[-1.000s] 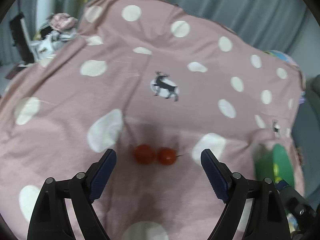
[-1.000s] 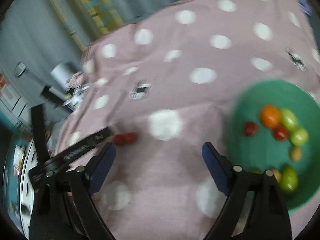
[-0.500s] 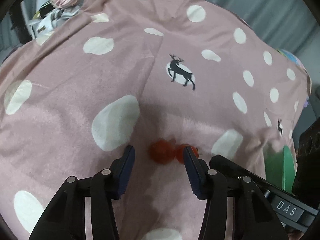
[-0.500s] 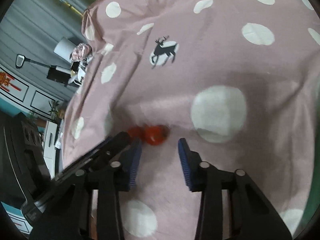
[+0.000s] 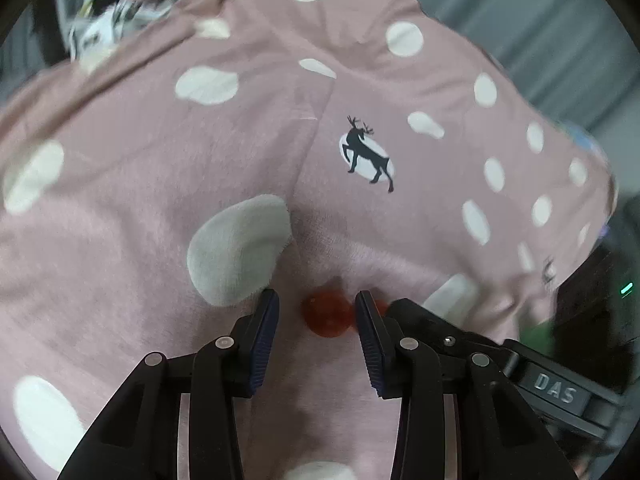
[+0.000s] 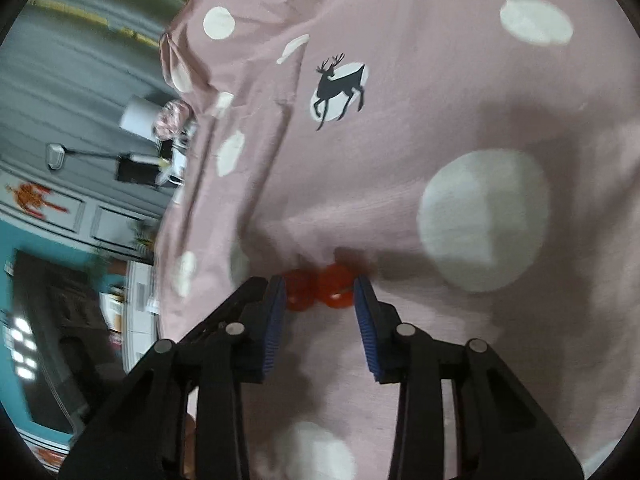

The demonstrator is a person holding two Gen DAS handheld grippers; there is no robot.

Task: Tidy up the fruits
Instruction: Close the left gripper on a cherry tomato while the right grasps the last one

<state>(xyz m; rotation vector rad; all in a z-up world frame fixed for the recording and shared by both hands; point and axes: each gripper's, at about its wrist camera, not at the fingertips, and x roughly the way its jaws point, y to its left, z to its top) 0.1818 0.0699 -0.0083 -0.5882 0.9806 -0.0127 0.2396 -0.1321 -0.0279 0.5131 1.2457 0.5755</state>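
- Two small red fruits lie side by side, touching, on the pink cloth [image 5: 400, 240].
- The left tongs [image 5: 316, 316] have one fruit [image 5: 328, 316] right between the two tips. They are closing. The right tip touches it or nearly does, and there is a gap on the left side, so they do not grip it yet.
- The other fruit [image 5: 380, 307] peeks out just past that right tip.
- The right tongs [image 6: 320, 294] point at the same pair from the other side. The nearer fruit [image 6: 338, 290] sits between their tips, close to the right tip. I cannot tell if they squeeze it, as this view is blurry.
- The second fruit [image 6: 298, 290] sits against the left tip.
- The two tongs are very close and could bump. The pair lies across, from tip to tip, not lengthwise.
- The cloth is soft and fuzzy, with white dots and a deer [image 5: 366, 156]. It dips under the fruits.
- Grey curtains [image 5: 540, 12] hang behind. A blue wall [image 6: 48, 236] shows at the side.
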